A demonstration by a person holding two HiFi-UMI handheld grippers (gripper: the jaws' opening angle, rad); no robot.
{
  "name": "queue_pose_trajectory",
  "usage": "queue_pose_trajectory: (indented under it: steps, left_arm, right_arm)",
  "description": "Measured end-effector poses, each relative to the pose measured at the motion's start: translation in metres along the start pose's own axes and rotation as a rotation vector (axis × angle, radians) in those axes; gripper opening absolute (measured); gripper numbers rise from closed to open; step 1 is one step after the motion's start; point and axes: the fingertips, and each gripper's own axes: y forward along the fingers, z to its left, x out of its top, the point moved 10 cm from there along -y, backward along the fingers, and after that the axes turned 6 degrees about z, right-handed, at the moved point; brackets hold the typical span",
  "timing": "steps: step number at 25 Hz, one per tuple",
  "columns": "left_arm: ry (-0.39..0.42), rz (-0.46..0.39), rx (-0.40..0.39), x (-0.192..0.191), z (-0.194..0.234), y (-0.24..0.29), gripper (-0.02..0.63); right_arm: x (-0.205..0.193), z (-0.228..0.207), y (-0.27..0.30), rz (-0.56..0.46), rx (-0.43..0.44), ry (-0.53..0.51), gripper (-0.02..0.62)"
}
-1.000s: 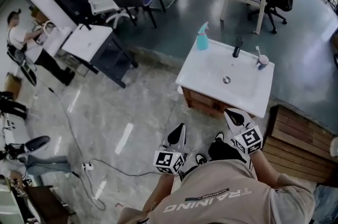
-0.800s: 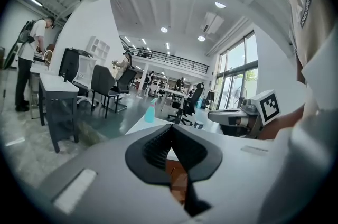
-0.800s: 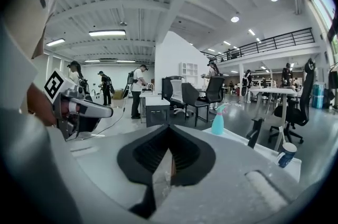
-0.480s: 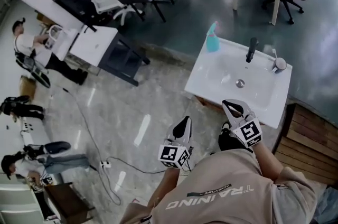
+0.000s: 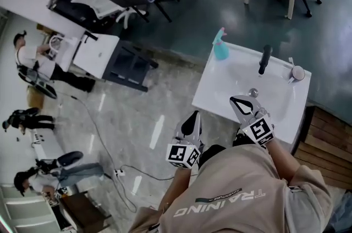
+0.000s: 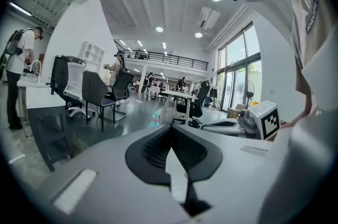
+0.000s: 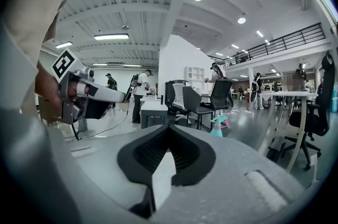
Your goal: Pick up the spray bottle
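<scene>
**Bottle not yet reached**

The bottle [image 5: 221,46] stands untouched on the far left corner of the sink [image 5: 215,89]. Both are clenched and empty: the right tongs [image 5: 237,100] over the sink's near edge, the left tongs [image 5: 191,116] just off its near left side. Reach, grasp and lift remain.

A teal body and a pink spray head were seen on the spray bottle [image 5: 221,46]. The washbasin [image 5: 220,89] was white and its tap [image 5: 265,59] black. White shells and black pads were shown on the left tool [image 5: 192,115] and the right tool [image 5: 236,100], each marker cube patterned in black-and-white squares. The person's shirt [image 5: 242,193] was beige, lettered in dark print. The near floor [image 5: 126,116] was grey, veined like marble.
</scene>
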Motion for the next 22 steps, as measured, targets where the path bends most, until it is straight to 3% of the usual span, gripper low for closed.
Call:
queue_pose_trajectory:
  steps: [9, 14, 22]
  left_arm:
    - [0.053, 0.049, -0.078, 0.010, 0.023, 0.045, 0.018]
    - [0.064, 0.068, -0.188, 0.014, 0.057, 0.084, 0.018]
    - [0.164, 0.008, -0.375, 0.060, 0.111, 0.146, 0.018]
  right_arm:
    - [-0.010, -0.016, 0.021, 0.084, -0.051, 0.037, 0.002]
    - [0.000, -0.026, 0.045, 0.104, -0.151, 0.084, 0.002]
    - [0.039, -0.036, 0.085, 0.035, -0.332, 0.142, 0.003]
